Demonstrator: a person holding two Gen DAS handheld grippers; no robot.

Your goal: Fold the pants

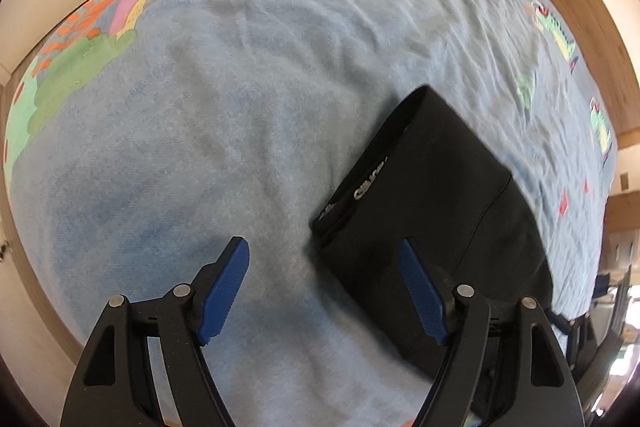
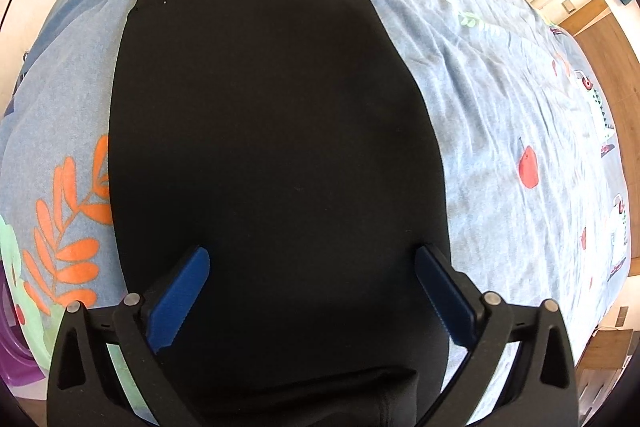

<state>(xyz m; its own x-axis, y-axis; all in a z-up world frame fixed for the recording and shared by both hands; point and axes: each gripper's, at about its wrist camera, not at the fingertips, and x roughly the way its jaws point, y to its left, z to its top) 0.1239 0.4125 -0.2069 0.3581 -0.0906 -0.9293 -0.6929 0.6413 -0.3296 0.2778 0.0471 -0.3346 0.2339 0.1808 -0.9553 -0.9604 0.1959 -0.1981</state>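
Black pants point(image 2: 272, 131) are seen laid flat in a long panel on a pale blue bedspread point(image 2: 500, 75), one end with its printed waistband point(image 1: 370, 183) in front of the left gripper point(image 1: 324, 247) and the rest stretching toward the right gripper point(image 2: 312, 255). Both grippers are held with fingers spread wide, nothing clamped between them. In the left wrist view one blue pad point(image 1: 424, 291) sits over the cloth's corner while the other is over bare bedspread; in the right wrist view both pads hover over the fabric. The step in hand is judged to be a fresh grasp for the next fold. It would be done well if both layers at each corner are pinched together, both ends are lifted evenly, and edges are matched before release, so no layer is dragged askew.
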